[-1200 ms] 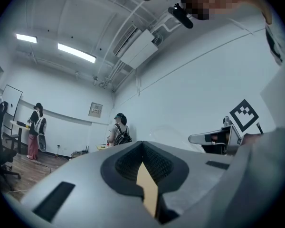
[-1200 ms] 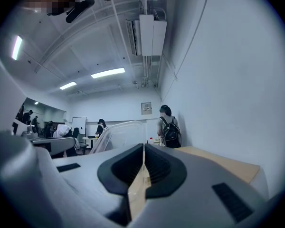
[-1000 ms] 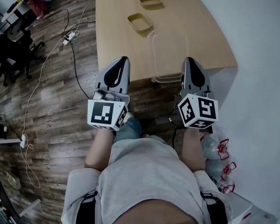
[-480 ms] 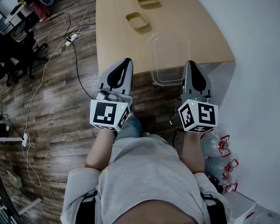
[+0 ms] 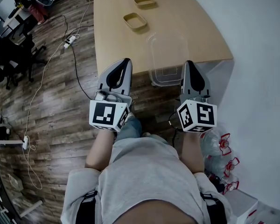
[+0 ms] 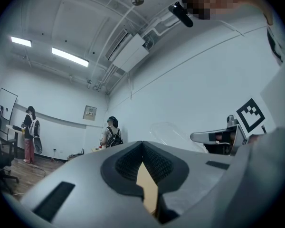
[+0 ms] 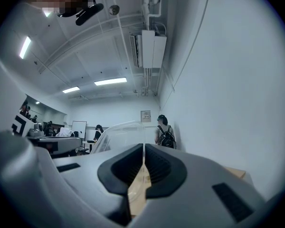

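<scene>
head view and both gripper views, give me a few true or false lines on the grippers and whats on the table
1. The left gripper and the right gripper both have their jaws together with nothing between them. True.
2. Two tan trays lie on the table beyond the clear container. True.
3. The clear container sits at the table's far edge. False: it sits at the near edge, just ahead of the two grippers.
4. A white wall runs along the table's left side. False: the wall is on the right, and a wood floor is on the left.
</scene>
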`<state>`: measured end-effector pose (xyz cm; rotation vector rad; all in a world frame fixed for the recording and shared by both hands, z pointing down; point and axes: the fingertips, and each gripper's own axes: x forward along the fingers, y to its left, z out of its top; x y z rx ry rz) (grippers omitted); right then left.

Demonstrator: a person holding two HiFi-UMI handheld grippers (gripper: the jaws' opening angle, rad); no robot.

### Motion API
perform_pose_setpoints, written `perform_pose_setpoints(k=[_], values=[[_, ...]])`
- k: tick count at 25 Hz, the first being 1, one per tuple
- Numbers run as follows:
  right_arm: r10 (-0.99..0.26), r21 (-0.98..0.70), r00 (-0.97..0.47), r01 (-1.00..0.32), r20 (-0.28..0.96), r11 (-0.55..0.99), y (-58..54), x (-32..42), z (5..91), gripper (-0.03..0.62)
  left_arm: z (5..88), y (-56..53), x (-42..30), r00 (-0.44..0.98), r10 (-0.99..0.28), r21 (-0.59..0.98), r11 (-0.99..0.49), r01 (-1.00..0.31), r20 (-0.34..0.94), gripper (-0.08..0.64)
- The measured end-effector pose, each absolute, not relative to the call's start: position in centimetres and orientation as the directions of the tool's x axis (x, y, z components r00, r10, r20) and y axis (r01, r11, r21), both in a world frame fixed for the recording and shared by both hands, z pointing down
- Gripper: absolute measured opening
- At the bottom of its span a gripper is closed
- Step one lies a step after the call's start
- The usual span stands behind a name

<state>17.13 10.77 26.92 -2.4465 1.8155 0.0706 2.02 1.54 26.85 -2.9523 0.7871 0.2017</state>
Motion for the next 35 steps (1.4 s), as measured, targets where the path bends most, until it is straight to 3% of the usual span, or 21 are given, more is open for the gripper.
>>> perform_pose_setpoints(k=[35], values=[[-0.958,-0.056,0.264,-0.964,-0.112,-0.259,9.4,15.0,27.1,0.021,27.3,1.0,0.2,0.857,-0.498,-0.049,-0.86,-0.507,-0.132,0.015]])
